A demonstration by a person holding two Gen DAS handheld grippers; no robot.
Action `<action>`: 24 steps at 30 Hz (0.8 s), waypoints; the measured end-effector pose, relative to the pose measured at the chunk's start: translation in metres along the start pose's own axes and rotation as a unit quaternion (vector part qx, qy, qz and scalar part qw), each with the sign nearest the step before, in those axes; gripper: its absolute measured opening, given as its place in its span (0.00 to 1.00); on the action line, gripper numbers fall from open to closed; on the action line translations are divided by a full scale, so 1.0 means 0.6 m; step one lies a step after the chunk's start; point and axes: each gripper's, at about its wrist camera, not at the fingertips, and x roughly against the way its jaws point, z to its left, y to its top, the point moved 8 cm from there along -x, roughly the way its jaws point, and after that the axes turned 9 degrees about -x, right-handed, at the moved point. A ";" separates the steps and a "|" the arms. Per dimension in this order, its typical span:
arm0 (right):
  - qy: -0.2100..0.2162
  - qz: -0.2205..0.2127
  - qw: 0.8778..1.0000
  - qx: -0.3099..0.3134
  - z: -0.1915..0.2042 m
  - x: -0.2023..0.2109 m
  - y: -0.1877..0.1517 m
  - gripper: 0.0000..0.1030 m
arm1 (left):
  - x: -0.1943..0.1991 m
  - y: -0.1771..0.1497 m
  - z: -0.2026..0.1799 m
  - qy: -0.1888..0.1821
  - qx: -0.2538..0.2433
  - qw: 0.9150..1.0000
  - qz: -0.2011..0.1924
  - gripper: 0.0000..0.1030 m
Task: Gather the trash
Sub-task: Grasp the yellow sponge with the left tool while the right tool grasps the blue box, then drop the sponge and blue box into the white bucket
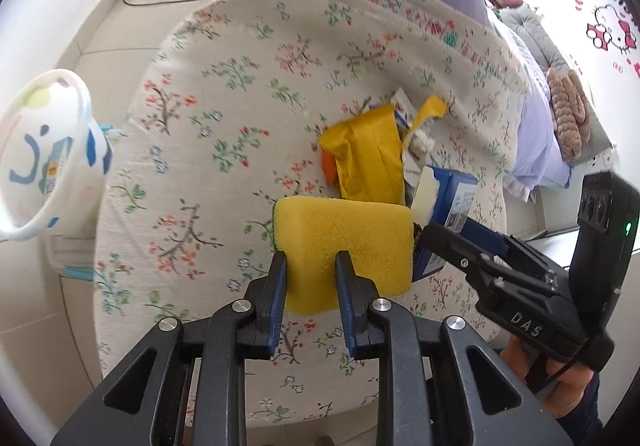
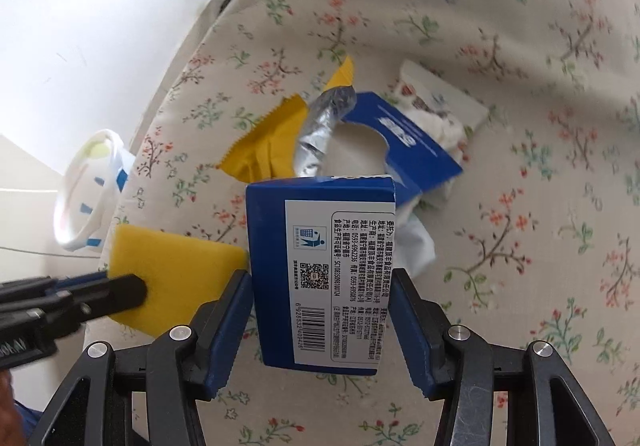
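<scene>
Sponge (image 1: 344, 242) sits clamped in left gripper (image 1: 311, 262); right gripper (image 2: 320, 278) grips blue box (image 2: 320, 270) above floral cloth (image 1: 224, 94), wrappers (image 1: 368, 154) just beyond, bin (image 1: 44, 150) leftward

The left claw (image 1: 310, 260) is built of black plastic links with open triangular cut-outs, joined by round silver pivot pins, and its two fingers carry blue pads on their inner faces. The right claw (image 2: 322, 284) has the same make: black frame, silver pins, blue inner pads. Seen from the left wrist camera, the right claw's (image 1: 430, 236) body is black with small screws along its side, white letters "DAS" behind its fingers, a black camera block with round lenses and a green light above, and a thin black cable. Bare fingers (image 1: 560, 386) and a dark blue sleeve show beneath it
</scene>
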 end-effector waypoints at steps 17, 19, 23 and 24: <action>0.029 -0.044 0.996 0.074 0.125 0.012 0.047 0.58 | 0.113 0.060 0.142 0.009 0.094 0.993 -0.072 0.25; 0.035 -0.041 0.995 0.084 0.143 0.007 0.049 0.58 | 0.142 0.069 0.179 0.013 0.116 0.989 -0.092 0.25; 0.045 -0.033 0.994 0.095 0.182 -0.009 0.057 0.58 | 0.199 0.078 0.268 0.039 0.164 0.977 -0.130 0.25; 0.049 -0.029 0.994 0.097 0.195 -0.017 0.061 0.58 | 0.209 0.078 0.290 0.045 0.176 0.974 -0.133 0.25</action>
